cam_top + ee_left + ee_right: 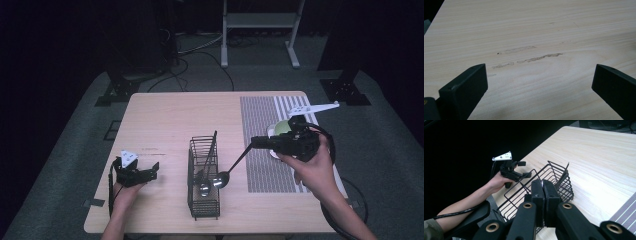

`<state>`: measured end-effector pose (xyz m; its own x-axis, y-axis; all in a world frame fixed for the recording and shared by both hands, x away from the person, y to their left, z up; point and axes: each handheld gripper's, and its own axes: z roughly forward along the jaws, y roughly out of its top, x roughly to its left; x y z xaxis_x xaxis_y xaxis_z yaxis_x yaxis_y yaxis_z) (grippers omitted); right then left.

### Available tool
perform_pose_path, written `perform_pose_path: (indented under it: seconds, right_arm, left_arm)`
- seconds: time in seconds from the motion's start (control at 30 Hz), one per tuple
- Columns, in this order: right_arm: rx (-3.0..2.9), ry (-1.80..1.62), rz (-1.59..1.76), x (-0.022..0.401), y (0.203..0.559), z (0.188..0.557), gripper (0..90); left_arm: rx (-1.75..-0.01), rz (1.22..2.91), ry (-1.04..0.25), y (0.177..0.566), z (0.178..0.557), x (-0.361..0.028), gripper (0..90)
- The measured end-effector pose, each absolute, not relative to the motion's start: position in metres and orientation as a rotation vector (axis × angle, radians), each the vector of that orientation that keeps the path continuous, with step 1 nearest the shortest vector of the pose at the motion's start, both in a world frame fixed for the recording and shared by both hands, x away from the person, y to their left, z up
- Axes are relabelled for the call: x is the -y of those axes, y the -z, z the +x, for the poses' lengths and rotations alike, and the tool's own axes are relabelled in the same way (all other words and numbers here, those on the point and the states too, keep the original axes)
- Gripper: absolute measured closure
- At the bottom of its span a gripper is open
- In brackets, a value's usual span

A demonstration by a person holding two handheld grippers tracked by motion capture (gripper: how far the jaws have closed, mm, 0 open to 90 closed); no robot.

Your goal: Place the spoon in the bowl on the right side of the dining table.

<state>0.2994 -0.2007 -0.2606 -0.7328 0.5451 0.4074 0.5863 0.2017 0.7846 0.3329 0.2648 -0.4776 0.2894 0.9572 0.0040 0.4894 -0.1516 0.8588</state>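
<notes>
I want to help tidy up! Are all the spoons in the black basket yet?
Almost. One utensil already stands in the wire basket, leaning on its far end. The right gripper is shut on a ladle's handle, and the ladle's bowl is just at the basket's rim. What is left is lowering it in and letting go. The left gripper waits open over the table, holding nothing.

A pale wooden bench (pixel 165 115) fills the middle of the high view, lit from above while the room around it lies nearly black. A grey striped mat (pixel 270 115) covers its right part. Under it, grey carpet (pixel 65 165) runs to the frame's edges. At top centre stands a white metal frame (pixel 260 30) on two feet. Black stand bases (pixel 117 90) sit at upper left and upper right, and dark cables (pixel 200 50) trail across the carpet between them.
</notes>
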Motion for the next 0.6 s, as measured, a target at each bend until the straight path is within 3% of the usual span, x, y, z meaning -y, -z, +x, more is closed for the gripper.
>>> perform_pose_path:
  seconds: [0.6]
  right_arm:
    - [2.39, 1.602, -1.159, 0.212, 0.263, 0.299, 88.5]
  left_arm:
    - [-1.311, 1.774, -0.751, 0.478, 0.333, -0.265, 0.0]
